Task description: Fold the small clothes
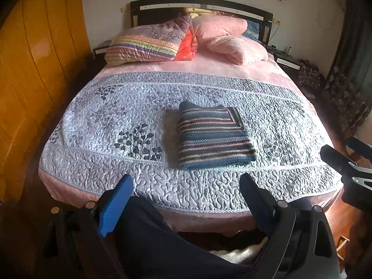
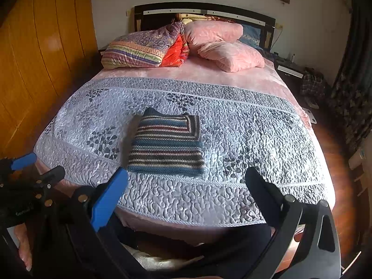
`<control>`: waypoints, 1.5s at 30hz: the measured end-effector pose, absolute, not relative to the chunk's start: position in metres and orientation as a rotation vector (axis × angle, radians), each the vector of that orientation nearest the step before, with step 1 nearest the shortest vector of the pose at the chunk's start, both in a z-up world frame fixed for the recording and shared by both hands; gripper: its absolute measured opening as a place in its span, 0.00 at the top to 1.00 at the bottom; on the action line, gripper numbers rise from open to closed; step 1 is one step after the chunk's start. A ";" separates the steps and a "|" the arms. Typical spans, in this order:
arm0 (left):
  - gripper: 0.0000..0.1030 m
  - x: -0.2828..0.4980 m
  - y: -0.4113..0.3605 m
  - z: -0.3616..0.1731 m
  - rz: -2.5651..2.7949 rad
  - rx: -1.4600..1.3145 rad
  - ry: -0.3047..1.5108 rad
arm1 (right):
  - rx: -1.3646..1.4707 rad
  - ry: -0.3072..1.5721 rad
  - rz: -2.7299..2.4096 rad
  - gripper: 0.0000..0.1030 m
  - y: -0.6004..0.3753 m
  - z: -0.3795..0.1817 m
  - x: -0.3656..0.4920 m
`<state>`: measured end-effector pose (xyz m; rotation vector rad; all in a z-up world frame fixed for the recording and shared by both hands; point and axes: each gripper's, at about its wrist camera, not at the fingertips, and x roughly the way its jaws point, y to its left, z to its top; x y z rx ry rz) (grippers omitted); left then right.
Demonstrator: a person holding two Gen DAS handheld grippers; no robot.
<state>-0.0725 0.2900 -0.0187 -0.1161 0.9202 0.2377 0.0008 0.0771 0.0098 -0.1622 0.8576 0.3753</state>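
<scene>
Sitting neatly folded on the grey quilted bedspread (image 1: 111, 125), the striped knit sweater (image 1: 214, 137) lies near the foot of the bed, untouched by either tool. Left gripper (image 1: 186, 183) hangs back over the bed's edge, jaws spread wide and empty, and right gripper (image 2: 186, 179) does the same just short of the sweater's near edge, also wide apart with nothing held. Pillows (image 2: 223, 46) are piled up by the dark headboard (image 2: 204, 11).

Both the left tongs (image 1: 186, 181) and right tongs (image 2: 187, 174) hang side by side, spread wide and holding nothing.
</scene>
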 end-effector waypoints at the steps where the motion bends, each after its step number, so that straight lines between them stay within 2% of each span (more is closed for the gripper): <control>1: 0.10 -0.073 0.290 -0.019 0.237 -0.117 0.920 | -0.162 0.857 0.375 0.03 0.077 0.010 0.001; 45: 0.10 -0.069 0.294 -0.026 0.214 -0.105 0.941 | -0.158 0.866 0.359 0.03 0.077 0.001 0.001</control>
